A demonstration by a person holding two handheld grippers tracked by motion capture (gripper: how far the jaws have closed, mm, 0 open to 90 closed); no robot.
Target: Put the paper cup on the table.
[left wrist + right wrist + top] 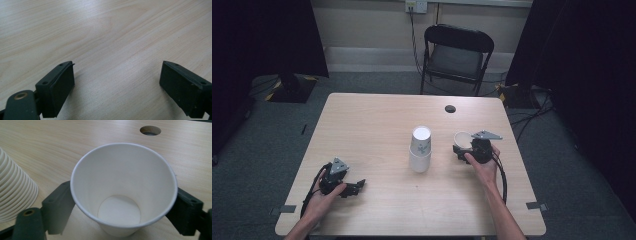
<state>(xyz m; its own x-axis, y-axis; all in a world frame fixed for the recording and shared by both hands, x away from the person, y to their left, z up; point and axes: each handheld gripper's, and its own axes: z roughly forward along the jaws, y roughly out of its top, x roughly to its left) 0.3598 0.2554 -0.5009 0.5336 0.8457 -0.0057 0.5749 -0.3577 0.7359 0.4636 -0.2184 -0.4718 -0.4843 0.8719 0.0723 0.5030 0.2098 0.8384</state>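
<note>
A white paper cup (122, 185) stands upright on the wooden table (372, 120), mouth up, right of centre (462, 138). My right gripper (120, 217) has one jaw on each side of it. The jaws stand wide and clear of the cup's narrow lower wall, so the gripper (463, 148) is open around the cup. To the cup's left stands an upside-down stack of paper cups (420, 150), its ribbed rims at the edge of the right gripper view (15, 192). My left gripper (117, 87) is open over bare wood near the front left (356, 186), with nothing between its jaws.
A round cable hole (450, 108) sits in the table behind the cup (150, 130). A black folding chair (457, 55) stands beyond the far edge. Dark curtains hang on both sides, and cables run across the floor at the right.
</note>
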